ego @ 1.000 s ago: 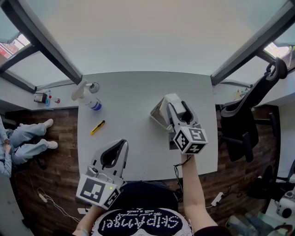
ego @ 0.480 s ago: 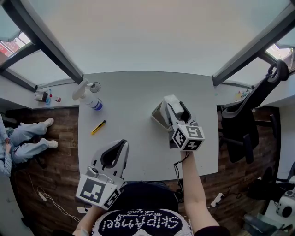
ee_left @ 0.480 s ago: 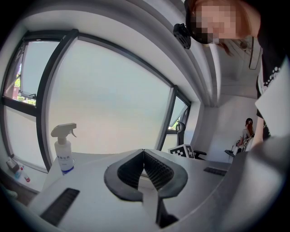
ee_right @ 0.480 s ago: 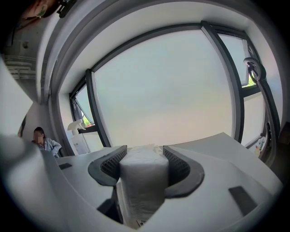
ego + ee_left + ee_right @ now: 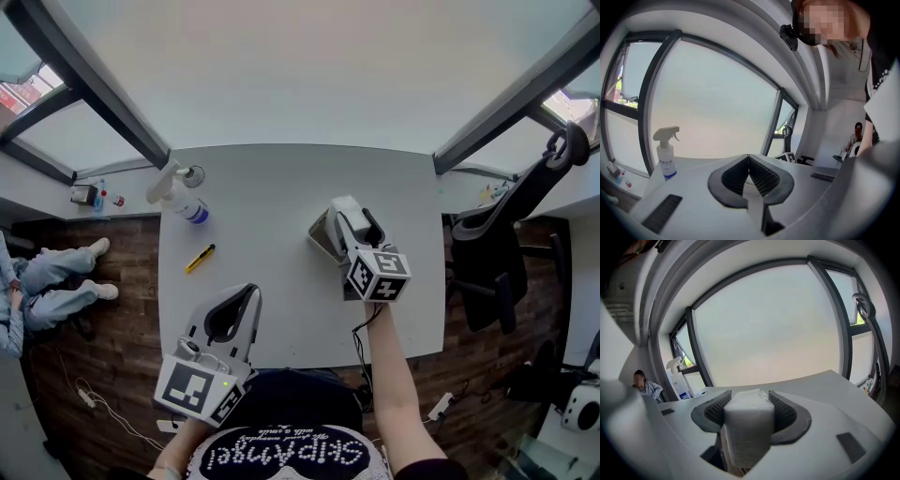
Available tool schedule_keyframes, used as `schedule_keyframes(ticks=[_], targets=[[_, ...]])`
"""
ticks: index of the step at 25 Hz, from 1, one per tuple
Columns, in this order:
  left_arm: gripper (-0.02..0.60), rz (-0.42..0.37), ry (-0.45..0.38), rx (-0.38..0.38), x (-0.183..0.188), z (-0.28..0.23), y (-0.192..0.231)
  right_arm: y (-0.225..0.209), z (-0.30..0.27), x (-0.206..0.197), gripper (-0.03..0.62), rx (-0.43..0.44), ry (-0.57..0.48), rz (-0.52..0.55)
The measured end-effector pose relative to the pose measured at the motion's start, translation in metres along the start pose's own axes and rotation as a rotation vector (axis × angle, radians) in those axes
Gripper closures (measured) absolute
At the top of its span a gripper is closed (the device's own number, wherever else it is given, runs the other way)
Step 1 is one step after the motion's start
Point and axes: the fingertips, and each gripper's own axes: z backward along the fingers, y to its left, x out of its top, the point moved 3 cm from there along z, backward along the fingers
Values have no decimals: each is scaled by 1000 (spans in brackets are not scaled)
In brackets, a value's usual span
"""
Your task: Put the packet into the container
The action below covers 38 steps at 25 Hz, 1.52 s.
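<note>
On your counter [image 5: 281, 178] a white spray bottle [image 5: 178, 195] stands at the far left corner, with a small yellow object [image 5: 198, 259] lying nearer you by the left edge. A black office chair [image 5: 497, 253] stands to your right, and a seated person's legs [image 5: 56, 281] rest on the wooden floor [image 5: 112, 319] to your left.

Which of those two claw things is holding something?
The right gripper: its jaws clamp a white packet. The left gripper is shut, empty.
</note>
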Motion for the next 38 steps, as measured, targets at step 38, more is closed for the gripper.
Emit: schedule_keyframes(ticks=[38], targets=[[574,5,-22,-33,3,5,-10,0,6,-36,336,-1,121,142]])
